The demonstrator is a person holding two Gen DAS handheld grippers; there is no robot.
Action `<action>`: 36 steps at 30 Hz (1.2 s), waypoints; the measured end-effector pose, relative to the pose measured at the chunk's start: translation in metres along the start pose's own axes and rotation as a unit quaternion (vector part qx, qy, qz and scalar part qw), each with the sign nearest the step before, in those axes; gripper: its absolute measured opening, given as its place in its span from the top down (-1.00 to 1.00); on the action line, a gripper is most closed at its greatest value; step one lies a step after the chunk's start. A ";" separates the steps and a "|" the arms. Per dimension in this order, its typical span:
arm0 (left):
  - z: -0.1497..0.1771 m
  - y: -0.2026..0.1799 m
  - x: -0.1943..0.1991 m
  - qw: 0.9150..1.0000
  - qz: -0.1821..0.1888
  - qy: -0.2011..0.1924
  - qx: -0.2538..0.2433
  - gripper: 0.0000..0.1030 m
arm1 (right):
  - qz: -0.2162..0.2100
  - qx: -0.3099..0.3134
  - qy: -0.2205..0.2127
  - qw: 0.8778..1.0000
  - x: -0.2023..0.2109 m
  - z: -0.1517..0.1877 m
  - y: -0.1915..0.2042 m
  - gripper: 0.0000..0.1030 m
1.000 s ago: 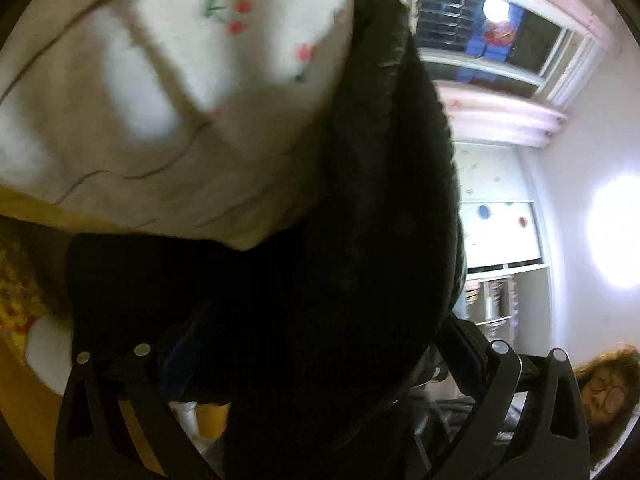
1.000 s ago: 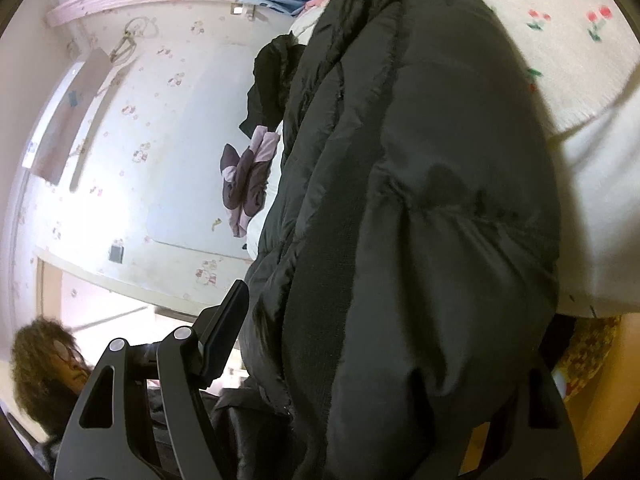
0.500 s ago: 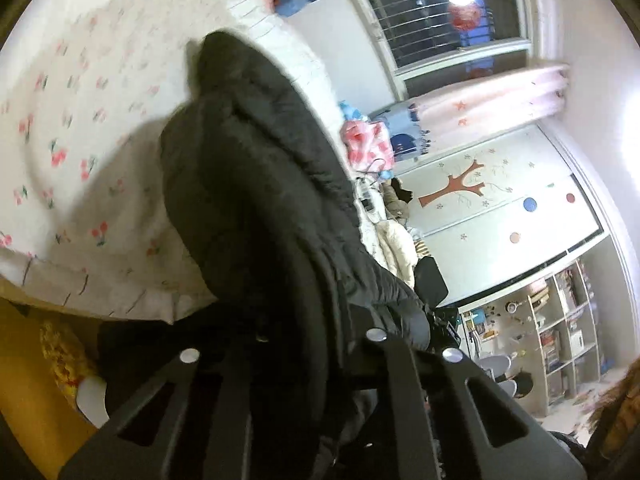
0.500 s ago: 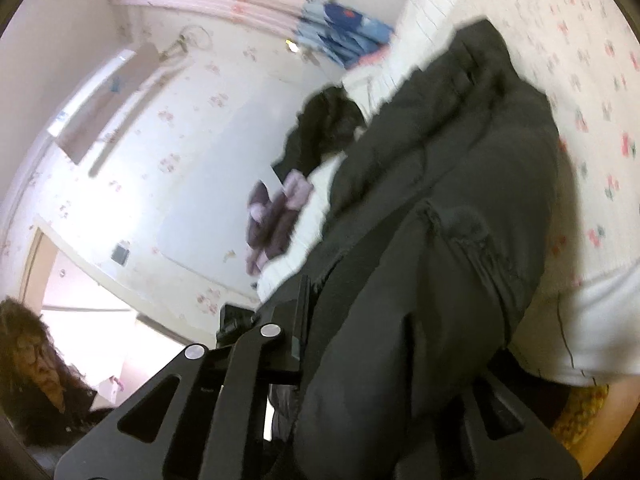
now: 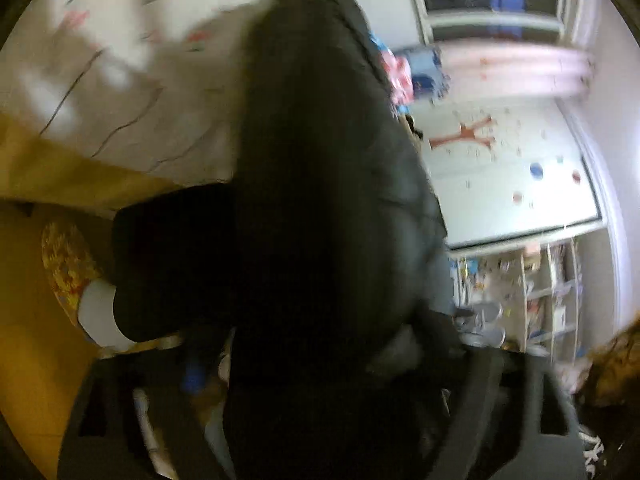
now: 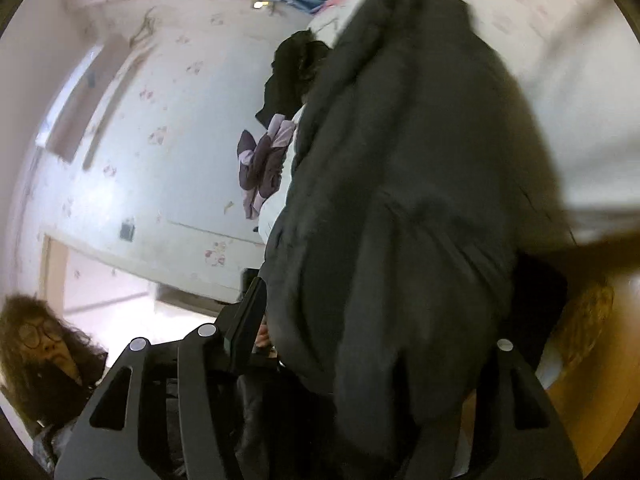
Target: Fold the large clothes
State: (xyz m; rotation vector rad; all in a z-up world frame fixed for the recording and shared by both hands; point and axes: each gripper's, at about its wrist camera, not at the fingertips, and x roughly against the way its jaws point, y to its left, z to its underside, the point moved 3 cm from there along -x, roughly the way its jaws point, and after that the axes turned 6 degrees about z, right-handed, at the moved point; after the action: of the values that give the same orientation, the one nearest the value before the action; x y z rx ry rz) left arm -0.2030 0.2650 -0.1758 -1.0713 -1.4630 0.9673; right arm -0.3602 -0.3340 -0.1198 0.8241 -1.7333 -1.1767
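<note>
My left gripper [image 5: 316,412] has just been opening; its jaws stand wide with the black padded jacket [image 5: 320,184] bunched between them. My right gripper [image 6: 356,364] has also just been opening, the jacket between its fingers too. The jacket drapes over the floral-sheeted bed [image 5: 132,64].

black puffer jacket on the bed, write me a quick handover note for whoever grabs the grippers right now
Left gripper: jaws have just been opening, jacket fabric between them; grip unclear through blur.
Right gripper: jaws have just been opening, jacket bulk between them; pad contact hidden.
Black puffer jacket: bunched lengthwise on the floral bedspread, near end hanging over the bed edge.
Done: jacket gathered, no neat fold visible.
Left: regrip, fold flat, square it up.
</note>
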 end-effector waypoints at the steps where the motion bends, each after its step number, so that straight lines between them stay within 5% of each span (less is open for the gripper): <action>1: -0.002 0.006 -0.002 1.000 0.014 -0.008 0.014 -0.79 | -0.002 -0.004 -0.003 1.000 -0.001 0.003 -0.004 -0.06; 4: -0.003 -0.006 -0.009 0.999 0.025 -0.022 0.016 -0.79 | -0.010 0.019 -0.019 1.000 -0.004 0.007 0.004 -0.07; 5: -0.004 -0.010 -0.011 0.999 0.016 -0.030 0.010 -0.76 | -0.012 0.030 -0.029 0.999 -0.005 0.007 0.010 0.06; 6: -0.005 -0.017 -0.015 0.999 0.008 -0.039 0.007 -0.45 | -0.013 0.045 -0.045 0.998 -0.006 0.005 0.019 0.19; 7: -0.007 -0.030 -0.017 0.999 0.013 -0.042 -0.001 0.06 | -0.015 0.050 -0.054 0.997 -0.005 0.003 0.025 0.48; 8: -0.009 -0.042 -0.016 0.999 0.002 -0.050 -0.013 0.14 | -0.019 0.055 -0.064 0.996 -0.005 0.000 0.030 0.66; 10: -0.007 -0.068 -0.010 0.997 0.001 -0.068 -0.042 0.55 | -0.046 0.070 -0.097 0.992 0.005 -0.005 0.046 0.70; 12: -0.005 -0.103 0.004 0.992 0.022 -0.092 -0.083 0.67 | -0.074 0.086 -0.125 0.986 0.015 -0.008 0.066 0.70; 17: 0.005 -0.159 0.031 0.978 0.085 -0.114 -0.153 0.69 | -0.130 0.129 -0.150 0.972 0.042 0.000 0.100 0.70; 23: 0.020 -0.090 0.020 0.991 0.071 -0.071 -0.087 0.69 | -0.077 0.071 -0.064 0.992 0.026 0.023 0.046 0.59; 24: 0.026 -0.076 0.013 0.994 0.066 -0.056 -0.069 0.69 | -0.064 0.057 -0.042 0.995 0.018 0.029 0.036 0.48; 26: 0.038 -0.059 0.004 0.997 0.056 -0.041 -0.045 0.59 | -0.036 0.027 -0.019 0.999 0.006 0.040 0.016 -0.36; 27: 0.046 -0.050 0.005 0.997 0.056 -0.040 -0.034 0.50 | -0.035 0.019 -0.018 0.999 0.003 0.042 0.010 -0.42; 30: 0.049 -0.051 0.008 0.997 0.053 -0.049 -0.037 0.49 | -0.061 0.038 -0.043 0.996 0.005 0.045 0.013 -0.36; 32: 0.044 -0.064 0.015 0.994 0.053 -0.071 -0.058 0.54 | -0.081 0.050 -0.082 0.992 0.013 0.039 0.021 0.23; 34: 0.040 -0.077 0.020 0.991 0.059 -0.089 -0.076 0.64 | -0.094 0.055 -0.106 0.988 0.016 0.033 0.025 0.51; 36: 0.035 -0.095 0.024 0.987 0.068 -0.111 -0.095 0.67 | -0.113 0.065 -0.122 0.984 0.019 0.026 0.034 0.57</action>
State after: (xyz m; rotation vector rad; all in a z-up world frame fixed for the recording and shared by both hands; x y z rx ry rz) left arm -0.2515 0.2604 -0.0843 -1.2460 -1.7087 1.0868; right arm -0.3936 -0.3290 -0.0874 1.0107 -1.9710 -1.3732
